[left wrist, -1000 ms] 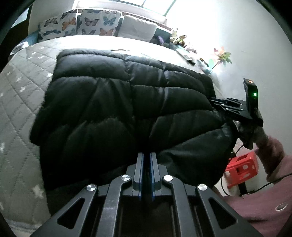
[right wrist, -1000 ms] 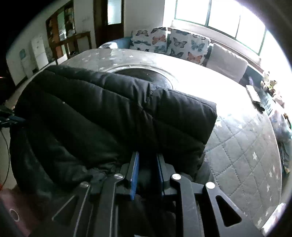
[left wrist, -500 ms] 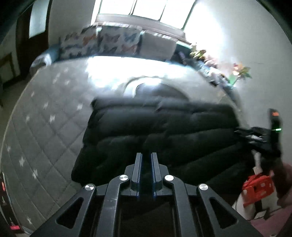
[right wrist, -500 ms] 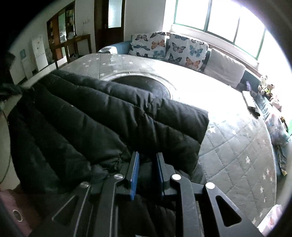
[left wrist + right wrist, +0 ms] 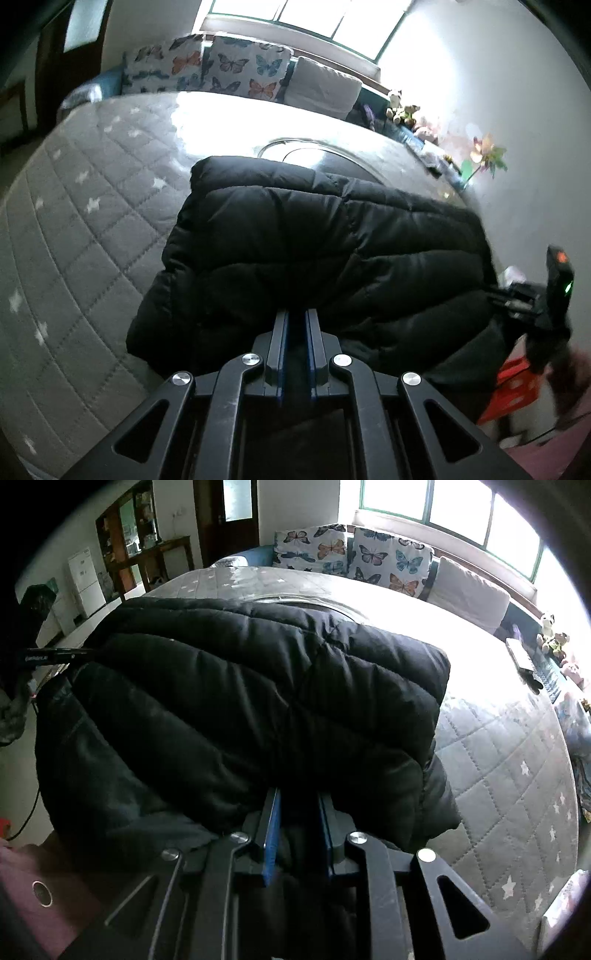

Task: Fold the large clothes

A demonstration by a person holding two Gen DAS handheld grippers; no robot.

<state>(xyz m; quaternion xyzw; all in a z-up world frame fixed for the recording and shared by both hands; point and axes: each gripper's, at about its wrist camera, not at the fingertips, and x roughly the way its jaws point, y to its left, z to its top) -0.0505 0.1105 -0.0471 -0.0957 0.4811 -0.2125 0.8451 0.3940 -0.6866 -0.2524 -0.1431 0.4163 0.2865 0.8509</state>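
A black quilted puffer jacket (image 5: 314, 240) lies spread over a grey star-quilted bed (image 5: 74, 240). My left gripper (image 5: 295, 314) is shut on the jacket's near edge, with dark fabric pinched between its blue pads. My right gripper (image 5: 297, 794) is shut on a thicker bunch of the same jacket (image 5: 258, 686) at its near edge. The jacket hangs stretched between the two grippers. In the left wrist view the right gripper (image 5: 517, 299) shows at the jacket's right end. In the right wrist view the left gripper (image 5: 55, 653) shows at the left end.
Butterfly cushions (image 5: 240, 70) and a grey pillow (image 5: 325, 88) line the bed's far side under a window. Soft toys (image 5: 554, 635) sit along the right side of the bed. A red stool (image 5: 517, 387) stands on the floor by the bed. A pink sleeve (image 5: 44, 886) is at the lower left.
Both grippers have moved across the bed while keeping hold of the jacket. In the left wrist view the jacket now looks smaller, and more of the bed and window shows.
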